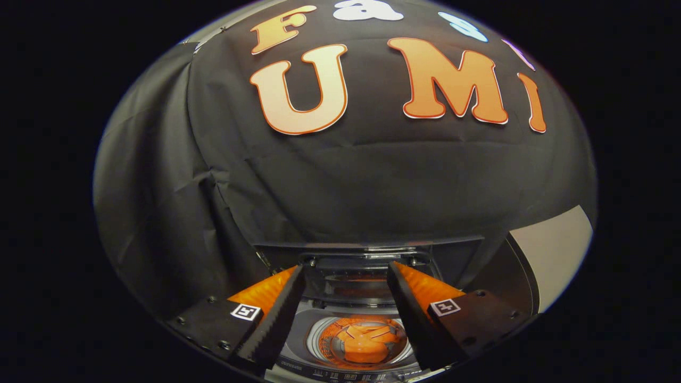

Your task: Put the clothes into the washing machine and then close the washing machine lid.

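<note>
My gripper [347, 267] is open, with nothing between its fingers, and hangs above the top-loading washing machine [301, 335]. Down between the fingers I see the round drum, and an orange garment [368, 344] lies bunched inside it. The machine's lid [355, 286] stands raised at the back, just beyond the fingertips, and its glass carries an orange reflection. The fingers touch neither the garment nor the lid.
The black cloth wall [372, 181] hangs close behind the machine and spreads wide above the lid. A pale panel [556, 255] stands to the right, past the right finger. The machine's control strip [346, 376] runs along its near edge.
</note>
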Available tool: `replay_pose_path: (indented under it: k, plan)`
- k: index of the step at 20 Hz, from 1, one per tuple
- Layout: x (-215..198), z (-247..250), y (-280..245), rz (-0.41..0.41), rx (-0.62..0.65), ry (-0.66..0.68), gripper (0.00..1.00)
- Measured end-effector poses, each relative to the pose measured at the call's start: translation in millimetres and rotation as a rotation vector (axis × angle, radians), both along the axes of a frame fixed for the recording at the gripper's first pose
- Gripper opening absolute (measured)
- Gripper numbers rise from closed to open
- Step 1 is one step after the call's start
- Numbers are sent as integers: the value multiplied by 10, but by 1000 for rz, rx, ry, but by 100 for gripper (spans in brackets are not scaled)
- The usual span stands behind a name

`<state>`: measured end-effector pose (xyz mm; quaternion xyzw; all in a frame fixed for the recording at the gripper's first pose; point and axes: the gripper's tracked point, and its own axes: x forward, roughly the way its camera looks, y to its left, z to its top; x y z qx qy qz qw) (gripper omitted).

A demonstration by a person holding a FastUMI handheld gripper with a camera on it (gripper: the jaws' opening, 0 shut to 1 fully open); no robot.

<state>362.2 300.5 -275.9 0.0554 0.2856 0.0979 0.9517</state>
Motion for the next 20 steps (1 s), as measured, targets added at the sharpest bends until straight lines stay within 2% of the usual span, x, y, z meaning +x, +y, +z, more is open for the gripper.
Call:
replay_pose_path:
  k: [1, 11, 20]
  plan:
    - [69, 17, 7, -5, -2, -3, 99]
    - [728, -58, -89, -58, -65, 3, 99]
    - [971, -327, -97, -82, -91, 48, 99]
